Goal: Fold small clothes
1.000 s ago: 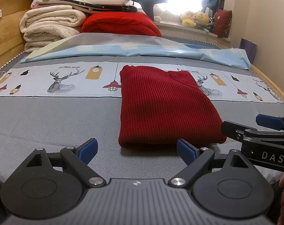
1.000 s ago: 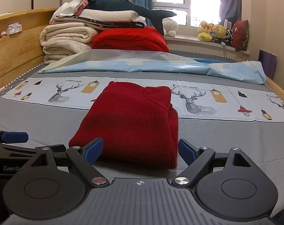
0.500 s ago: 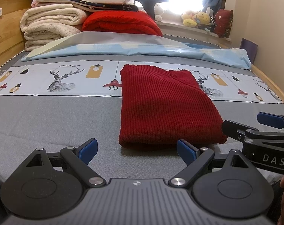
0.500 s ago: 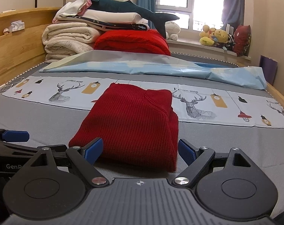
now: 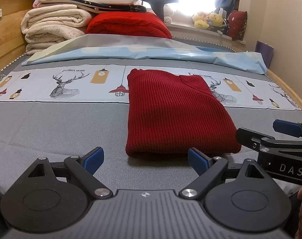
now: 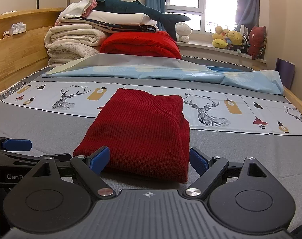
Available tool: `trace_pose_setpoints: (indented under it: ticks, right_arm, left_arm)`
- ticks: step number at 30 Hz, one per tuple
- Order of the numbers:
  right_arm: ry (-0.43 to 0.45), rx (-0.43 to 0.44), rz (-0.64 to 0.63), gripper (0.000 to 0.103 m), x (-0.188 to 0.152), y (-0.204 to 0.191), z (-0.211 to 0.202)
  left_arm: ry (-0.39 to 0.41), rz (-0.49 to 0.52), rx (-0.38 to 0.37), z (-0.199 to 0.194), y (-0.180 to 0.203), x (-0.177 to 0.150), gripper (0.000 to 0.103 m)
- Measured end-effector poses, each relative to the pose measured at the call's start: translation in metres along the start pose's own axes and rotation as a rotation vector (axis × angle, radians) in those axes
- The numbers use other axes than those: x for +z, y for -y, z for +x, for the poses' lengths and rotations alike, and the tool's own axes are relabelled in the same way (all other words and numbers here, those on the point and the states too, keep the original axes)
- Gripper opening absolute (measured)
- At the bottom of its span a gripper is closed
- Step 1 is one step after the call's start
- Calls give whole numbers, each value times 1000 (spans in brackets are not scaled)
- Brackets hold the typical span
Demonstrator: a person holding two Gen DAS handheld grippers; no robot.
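Red knit sweater [image 5: 171, 109] lies folded on the grey bed sheet [image 5: 51, 123]. Left gripper [image 5: 145, 157] and right gripper [image 6: 149, 159] both spread, empty. Risk: grabbing only the top layer unfolds it; layering unclear.

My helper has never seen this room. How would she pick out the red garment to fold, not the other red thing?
Start at the grey bed with its pale deer-print strip. The folded dark red knitted sweater lies flat in the middle, partly over that strip, nearest both open hand-held grippers. The brighter red quilted blanket is bulkier and sits far back beside the stacked cream blankets.
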State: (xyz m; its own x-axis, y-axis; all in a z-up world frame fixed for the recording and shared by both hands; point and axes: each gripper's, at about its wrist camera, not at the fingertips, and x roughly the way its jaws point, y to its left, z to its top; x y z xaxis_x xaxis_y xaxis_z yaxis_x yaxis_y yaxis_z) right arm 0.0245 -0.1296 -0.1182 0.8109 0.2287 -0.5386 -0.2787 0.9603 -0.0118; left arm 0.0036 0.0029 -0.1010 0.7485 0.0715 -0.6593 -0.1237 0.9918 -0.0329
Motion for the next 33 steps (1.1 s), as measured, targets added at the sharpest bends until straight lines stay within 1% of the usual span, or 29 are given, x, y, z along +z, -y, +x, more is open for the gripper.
trace_pose_setpoints:
  ticks: [26, 33]
  right_arm:
    - [0, 1, 1, 88, 0, 1, 0]
    - [0, 0, 8, 88, 0, -2, 1]
  left_arm:
    - [4, 2, 1, 0, 1, 1, 94]
    - [17, 7, 3, -1, 5, 0, 94]
